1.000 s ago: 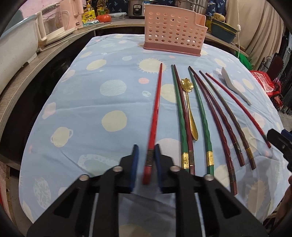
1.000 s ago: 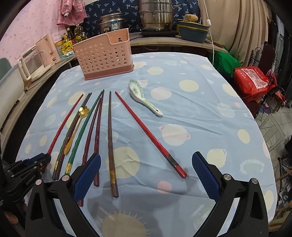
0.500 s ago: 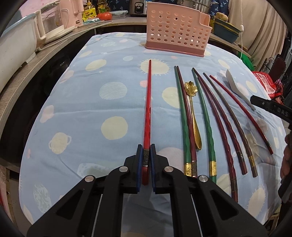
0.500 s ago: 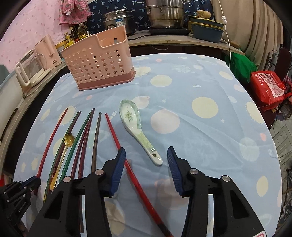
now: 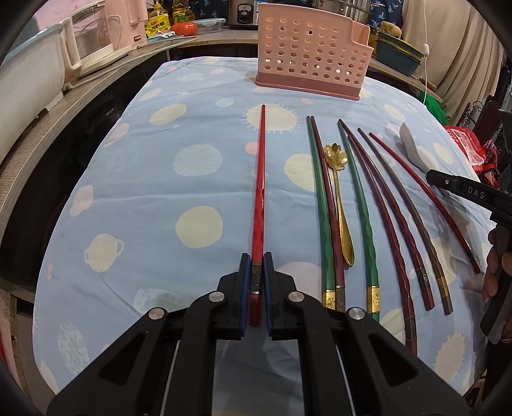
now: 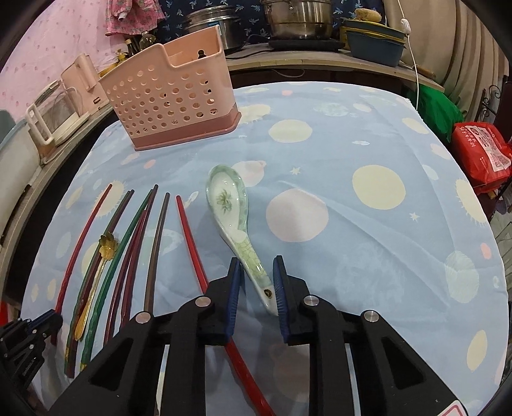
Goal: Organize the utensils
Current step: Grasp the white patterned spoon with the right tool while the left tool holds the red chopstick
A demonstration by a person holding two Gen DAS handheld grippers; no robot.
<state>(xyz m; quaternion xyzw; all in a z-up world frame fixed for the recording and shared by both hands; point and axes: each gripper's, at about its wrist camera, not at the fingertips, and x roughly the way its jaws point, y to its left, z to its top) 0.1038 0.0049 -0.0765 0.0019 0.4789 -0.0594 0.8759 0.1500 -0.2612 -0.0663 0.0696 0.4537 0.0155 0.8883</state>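
My left gripper (image 5: pixel 255 259) is shut on the handle end of a bright red chopstick (image 5: pixel 258 188), which points straight toward the pink perforated utensil basket (image 5: pixel 312 65). Several green, maroon, brown and red chopsticks (image 5: pixel 361 204) and a gold flower spoon (image 5: pixel 339 198) lie to its right. My right gripper (image 6: pixel 256 265) is open, its blue pads on either side of the handle of a white-green ceramic spoon (image 6: pixel 236 220) lying on the cloth, with small gaps showing. The basket (image 6: pixel 172 96) stands beyond it.
The table carries a blue cloth with cream dots (image 6: pixel 377 224). A counter behind holds pots (image 6: pixel 297 19), a kettle (image 6: pixel 54 112) and a blue basin (image 6: pixel 374 41). A red bag (image 6: pixel 483 150) sits off the table's right edge.
My left gripper has stayed closed on the red chopstick. My right gripper has moved forward over the ceramic spoon's handle and its jaws have narrowed around it.
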